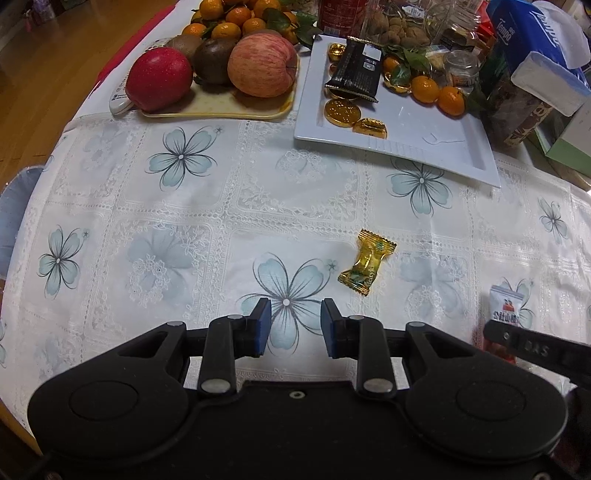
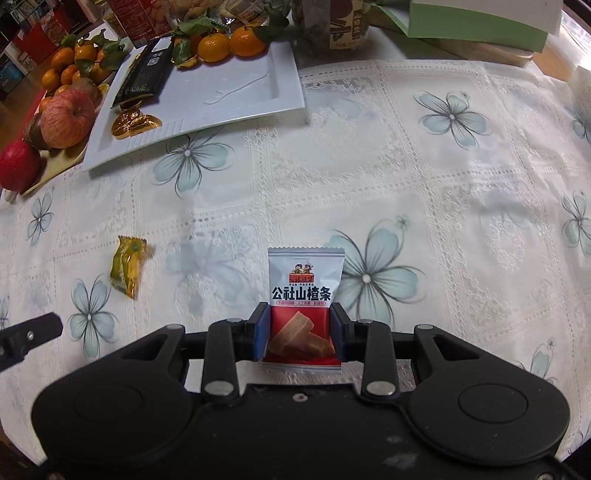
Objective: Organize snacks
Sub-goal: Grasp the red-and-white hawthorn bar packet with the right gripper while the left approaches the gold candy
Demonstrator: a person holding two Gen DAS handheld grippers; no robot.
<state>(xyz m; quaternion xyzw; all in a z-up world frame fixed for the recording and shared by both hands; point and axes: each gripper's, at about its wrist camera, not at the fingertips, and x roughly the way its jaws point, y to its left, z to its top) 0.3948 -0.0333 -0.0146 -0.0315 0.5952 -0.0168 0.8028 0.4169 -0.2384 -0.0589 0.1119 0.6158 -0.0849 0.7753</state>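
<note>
A white and red hawthorn snack packet (image 2: 301, 295) lies on the flowered tablecloth between the blue pads of my right gripper (image 2: 300, 330), whose jaws touch its sides. It also shows at the right edge of the left wrist view (image 1: 508, 308). A gold-wrapped candy (image 1: 367, 262) lies on the cloth, ahead and right of my left gripper (image 1: 295, 326), which is open and empty. The candy also shows in the right wrist view (image 2: 127, 266). A white rectangular tray (image 1: 424, 136) at the back holds gold chocolate coins (image 1: 341, 110), a black packet (image 1: 354, 70) and tangerines (image 1: 437, 92).
A fruit plate (image 1: 207, 107) with apples (image 1: 262, 64), kiwis and tangerines stands at the back left. Jars, a tissue pack (image 1: 535, 33) and boxes crowd the back right. A green box (image 2: 472, 22) sits behind the tray. The table edge curves at left.
</note>
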